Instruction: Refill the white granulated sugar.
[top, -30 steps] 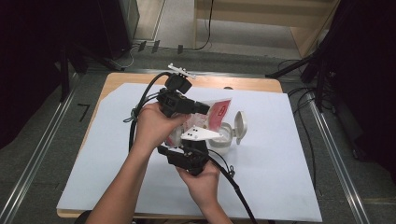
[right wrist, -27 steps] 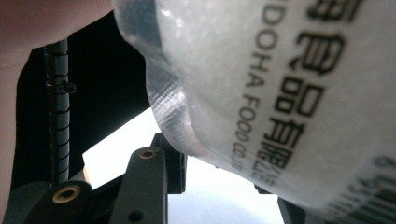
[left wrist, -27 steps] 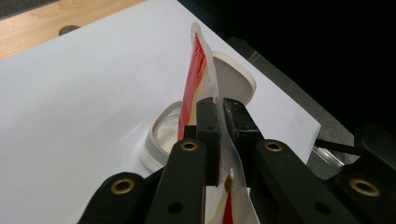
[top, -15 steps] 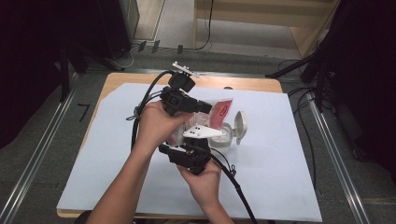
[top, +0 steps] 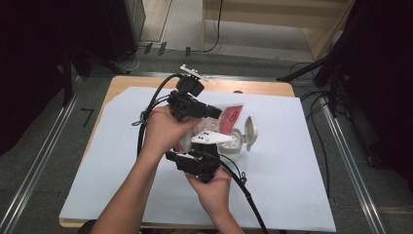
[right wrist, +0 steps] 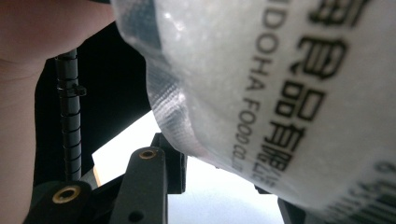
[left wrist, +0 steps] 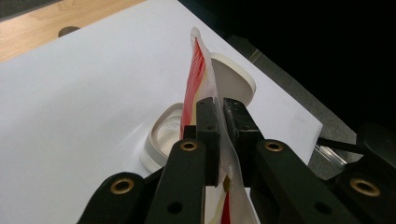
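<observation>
A red and clear plastic pouch [top: 233,114] with white grains inside hangs over an open white tub [top: 234,145] whose hinged lid [top: 251,130] stands up at its right. My left gripper [top: 214,113] is shut on the pouch's top edge; in the left gripper view the film [left wrist: 198,65] is pinched flat between the pads [left wrist: 208,121], above the tub [left wrist: 161,135]. My right gripper [top: 203,148] sits lower, toward the person, under its grey plate. In the right gripper view the bulging pouch [right wrist: 261,79] with black print lies between the jaws of that gripper [right wrist: 224,179], which press on it.
A white sheet [top: 292,180] covers the wooden table [top: 263,87]. Black cables [top: 156,100] trail from both grippers across the sheet. Metal rails [top: 350,161] run along both sides of the table, and dark curtains close in left and right.
</observation>
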The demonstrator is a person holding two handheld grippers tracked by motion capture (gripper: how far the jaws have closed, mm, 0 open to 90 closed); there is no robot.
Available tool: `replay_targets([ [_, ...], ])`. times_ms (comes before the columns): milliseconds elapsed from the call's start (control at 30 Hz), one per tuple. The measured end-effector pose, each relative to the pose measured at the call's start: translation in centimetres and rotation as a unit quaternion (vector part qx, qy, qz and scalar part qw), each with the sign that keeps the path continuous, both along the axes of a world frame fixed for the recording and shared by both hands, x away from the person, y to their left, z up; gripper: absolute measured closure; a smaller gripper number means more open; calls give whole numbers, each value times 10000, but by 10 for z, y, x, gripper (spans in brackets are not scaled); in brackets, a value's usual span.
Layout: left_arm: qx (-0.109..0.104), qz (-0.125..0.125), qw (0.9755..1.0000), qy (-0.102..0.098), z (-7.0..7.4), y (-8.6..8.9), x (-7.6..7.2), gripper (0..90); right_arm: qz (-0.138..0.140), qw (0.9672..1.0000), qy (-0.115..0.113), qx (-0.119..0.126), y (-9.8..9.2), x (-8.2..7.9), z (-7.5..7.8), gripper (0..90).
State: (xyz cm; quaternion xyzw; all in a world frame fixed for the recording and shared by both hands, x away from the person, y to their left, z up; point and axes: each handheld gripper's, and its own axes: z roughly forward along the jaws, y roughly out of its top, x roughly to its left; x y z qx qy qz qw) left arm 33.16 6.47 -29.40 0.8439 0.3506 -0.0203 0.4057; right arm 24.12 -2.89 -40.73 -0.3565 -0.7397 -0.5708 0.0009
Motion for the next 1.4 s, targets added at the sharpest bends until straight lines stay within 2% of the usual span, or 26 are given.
replay_targets([
  [267,-3,6,10000,-17,0,0,0,860,-10,10000,29,-50,-1,0,0,639],
  [367,-10,15,10000,-81,1,-1,-2,860,-7,10000,19,-37,-1,1,1,639],
  [533,49,15,10000,-77,1,-1,-3,860,16,10000,4,-51,0,0,1,639],
  [800,53,19,9998,-190,1,0,-4,861,23,10000,-23,-77,1,1,1,638],
  [1233,13,53,9998,-207,3,1,-5,860,40,9999,-36,-117,2,1,4,642],
  [1400,-1,74,9999,-105,-1,5,-1,860,145,9999,20,-91,3,3,0,643],
])
